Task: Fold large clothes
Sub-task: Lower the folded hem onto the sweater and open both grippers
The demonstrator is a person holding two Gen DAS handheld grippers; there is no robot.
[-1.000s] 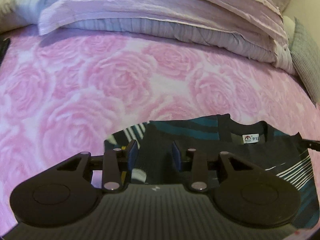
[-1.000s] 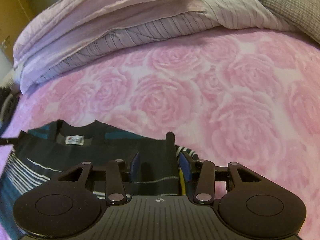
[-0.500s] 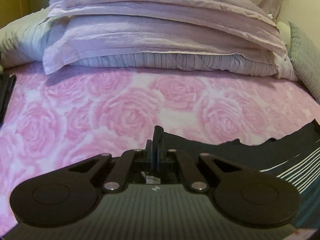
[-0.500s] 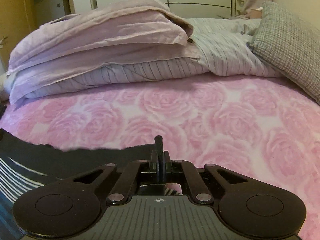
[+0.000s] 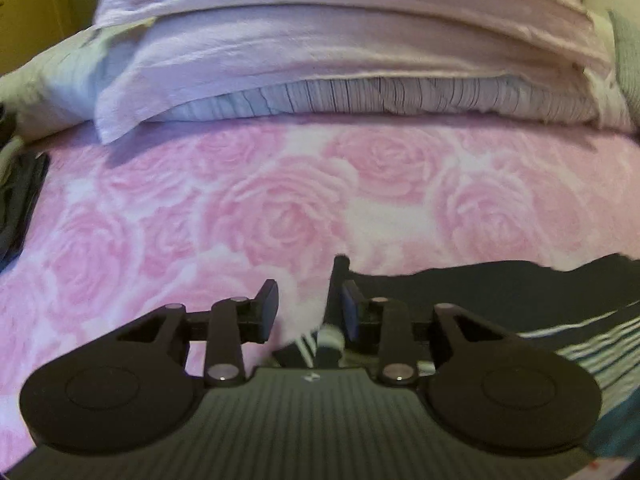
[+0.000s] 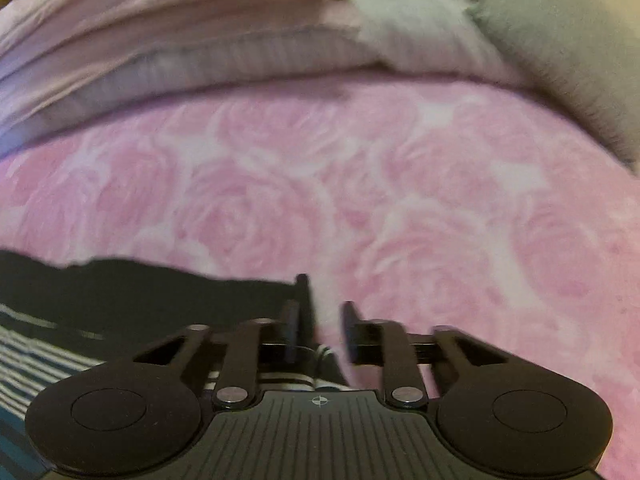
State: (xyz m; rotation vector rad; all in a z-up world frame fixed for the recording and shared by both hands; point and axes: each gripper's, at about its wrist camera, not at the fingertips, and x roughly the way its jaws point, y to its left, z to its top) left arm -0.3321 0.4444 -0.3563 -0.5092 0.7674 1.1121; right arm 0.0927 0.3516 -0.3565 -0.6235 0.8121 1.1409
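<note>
Both tools tilt down over the rose-patterned pink bed (image 5: 280,208).
Left tool (image 5: 308,308) and right tool (image 6: 318,326) are opening, releasing the dark striped knit garment's (image 5: 520,300) folded edge there.

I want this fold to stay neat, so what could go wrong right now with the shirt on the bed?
1. Both grippers, left gripper and right gripper, are opening; the shirt edge could slump unevenly.
2. A dark strip of cloth stands beside each inner pad; it may snag and drag the fold.
</note>
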